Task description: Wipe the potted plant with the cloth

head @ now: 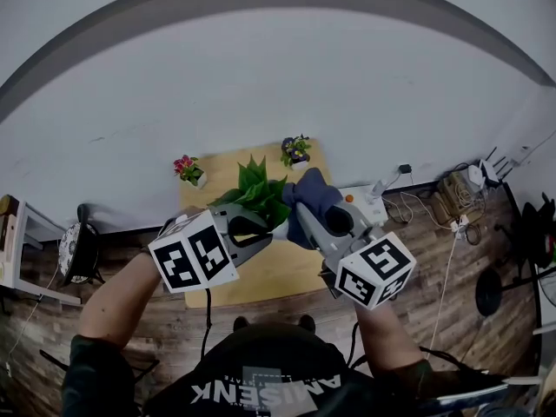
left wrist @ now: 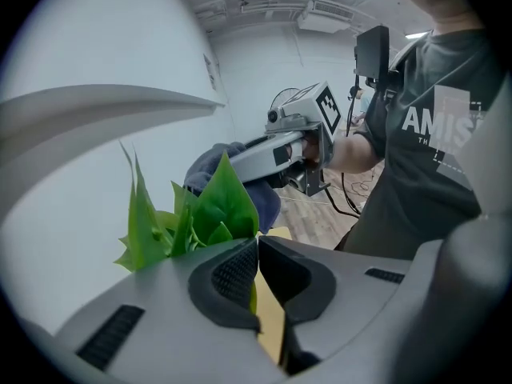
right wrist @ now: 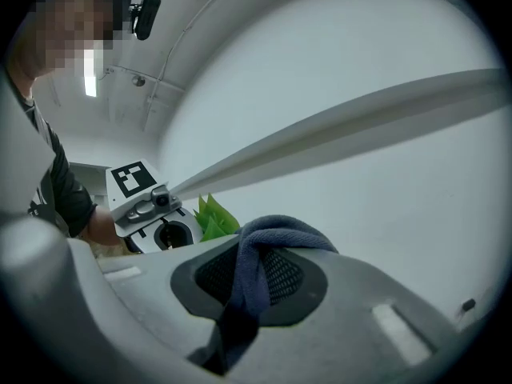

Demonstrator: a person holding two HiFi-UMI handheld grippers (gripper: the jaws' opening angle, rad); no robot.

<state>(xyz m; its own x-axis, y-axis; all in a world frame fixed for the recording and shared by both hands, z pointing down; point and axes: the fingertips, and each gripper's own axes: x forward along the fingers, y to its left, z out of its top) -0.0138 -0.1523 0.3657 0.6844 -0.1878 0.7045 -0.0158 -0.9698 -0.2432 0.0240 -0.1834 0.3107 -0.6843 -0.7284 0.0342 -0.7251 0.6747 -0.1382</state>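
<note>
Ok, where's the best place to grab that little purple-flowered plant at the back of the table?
Probably its pale pot, low down, coming in level from the near side, one jaw on each flank. The flowers and leaves spread over its rim, so a grip from above would likely crush them; the pot stands upright on the table.
</note>
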